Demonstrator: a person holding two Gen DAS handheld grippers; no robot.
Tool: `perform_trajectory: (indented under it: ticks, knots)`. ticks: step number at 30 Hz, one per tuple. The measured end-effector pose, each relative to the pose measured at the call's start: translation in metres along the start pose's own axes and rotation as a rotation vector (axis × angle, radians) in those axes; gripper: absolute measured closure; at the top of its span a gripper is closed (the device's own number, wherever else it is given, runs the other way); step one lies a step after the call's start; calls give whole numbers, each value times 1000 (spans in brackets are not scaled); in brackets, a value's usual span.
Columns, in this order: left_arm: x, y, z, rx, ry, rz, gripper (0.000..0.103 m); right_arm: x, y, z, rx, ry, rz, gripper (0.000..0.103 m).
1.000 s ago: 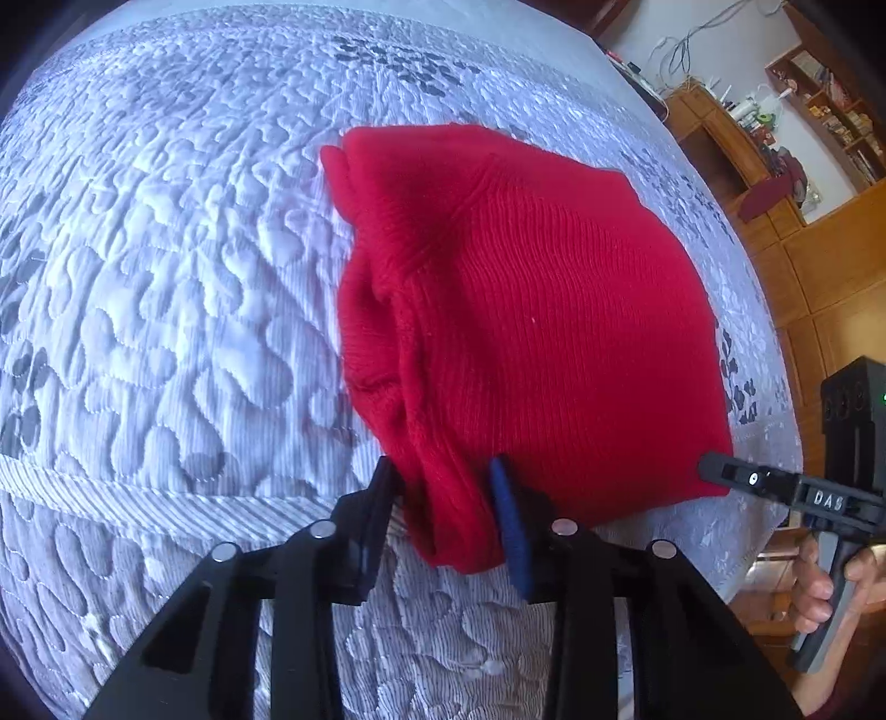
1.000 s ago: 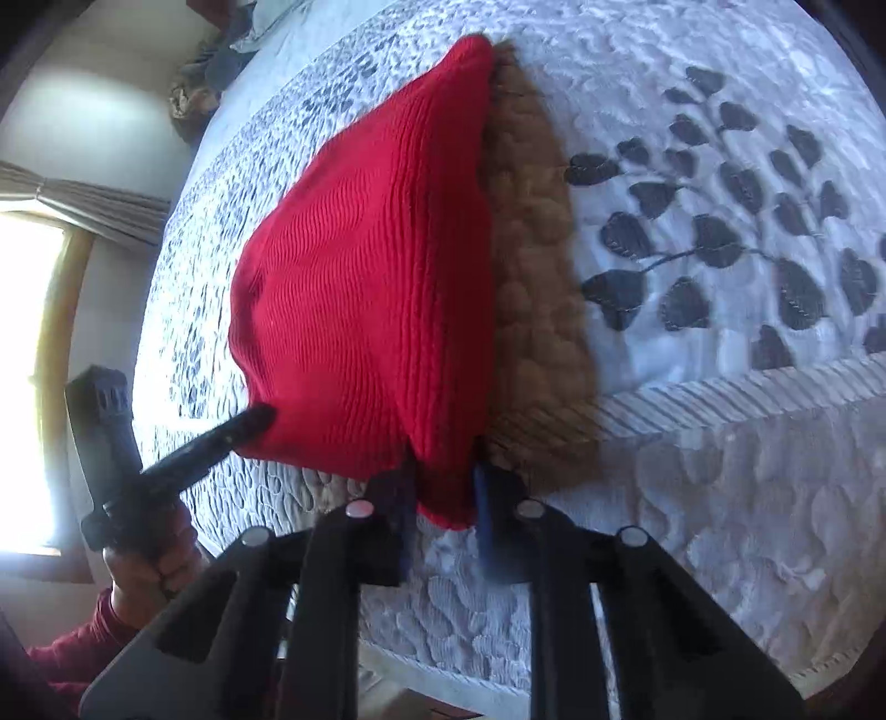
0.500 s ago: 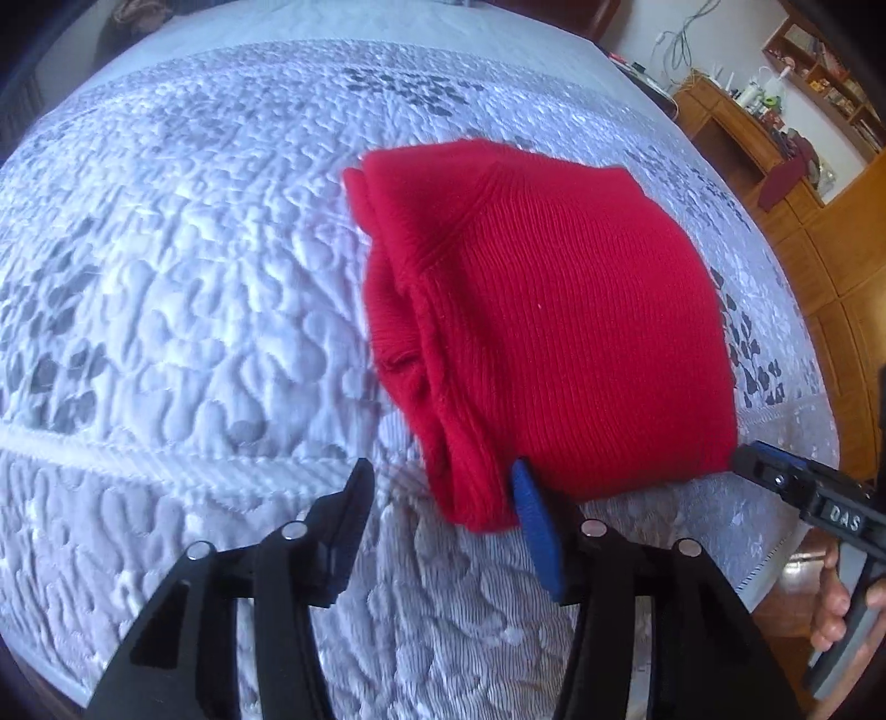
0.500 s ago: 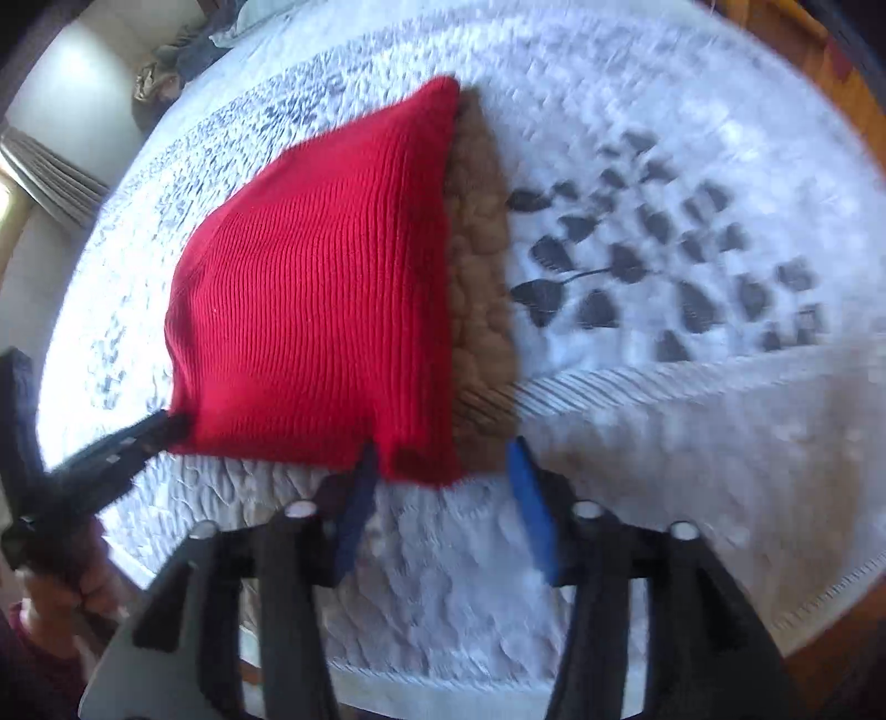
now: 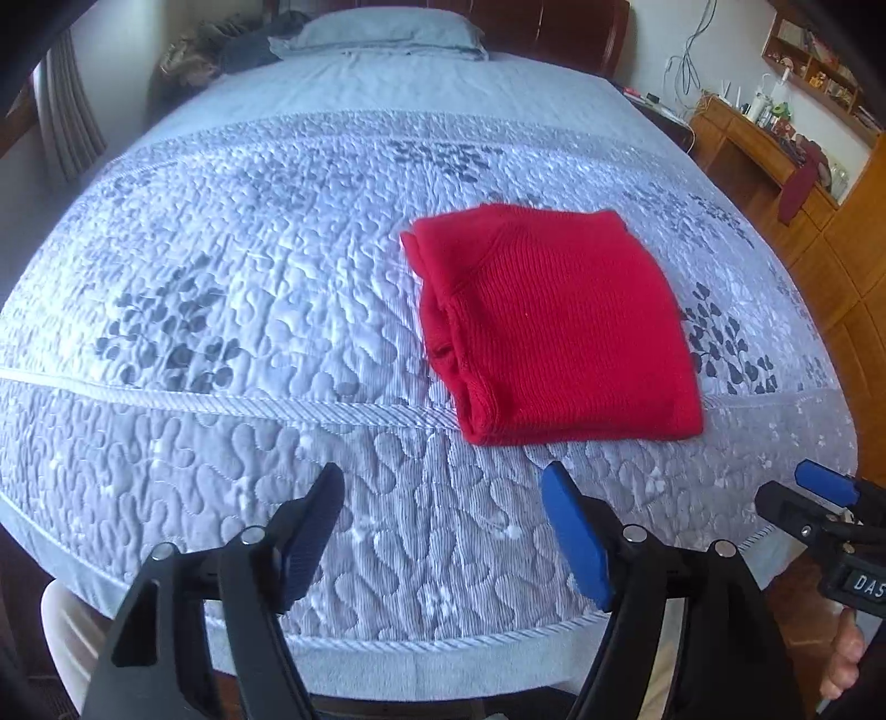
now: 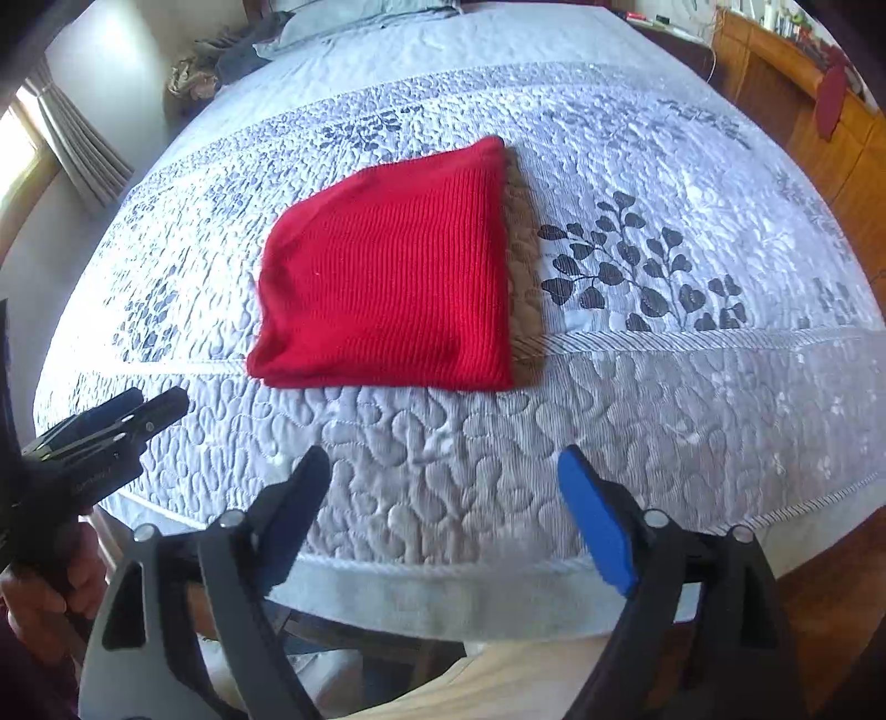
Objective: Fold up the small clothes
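Observation:
A red knit garment (image 5: 554,327) lies folded into a compact rectangle on the quilted bedspread (image 5: 277,310). It also shows in the right wrist view (image 6: 387,277), flat, with a shadow along its right edge. My left gripper (image 5: 443,498) is open and empty, held back from the garment's near edge above the quilt. My right gripper (image 6: 443,476) is open and empty, also back from the garment. The right gripper shows at the right edge of the left wrist view (image 5: 819,498). The left gripper shows at the left edge of the right wrist view (image 6: 111,421).
The bed's near edge (image 5: 443,648) runs just under the grippers. A pillow (image 5: 382,30) and dark clothes (image 5: 243,47) lie at the headboard. Wooden furniture (image 5: 775,149) stands to the right, a curtained window (image 6: 66,149) to the left.
Both grippers let go of the garment's near corners, opened, and drew back toward the bed's edge. The garment now lies flat and folded on the quilt.

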State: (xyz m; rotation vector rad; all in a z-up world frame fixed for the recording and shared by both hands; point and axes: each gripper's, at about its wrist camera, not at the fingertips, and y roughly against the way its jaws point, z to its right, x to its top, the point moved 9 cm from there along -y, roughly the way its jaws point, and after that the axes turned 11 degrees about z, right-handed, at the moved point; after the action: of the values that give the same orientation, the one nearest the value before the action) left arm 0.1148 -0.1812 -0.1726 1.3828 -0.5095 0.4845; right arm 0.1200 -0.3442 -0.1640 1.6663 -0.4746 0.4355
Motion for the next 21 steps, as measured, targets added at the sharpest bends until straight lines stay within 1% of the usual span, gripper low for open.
perform_trajectory:
  ticks: [4, 9, 14, 21]
  knots:
    - [1, 22, 0, 33, -29, 34, 27, -3, 16, -8, 7, 5, 13, 15]
    - [3, 39, 5, 45, -53, 57, 26, -6, 28, -12, -2, 3, 23, 14]
    - [3, 49, 10, 50, -64, 70, 26, -7, 35, -14, -5, 0, 32, 13]
    - [1, 53, 14, 67, -85, 71, 25, -4, 38, -16, -1, -9, 40, 13]
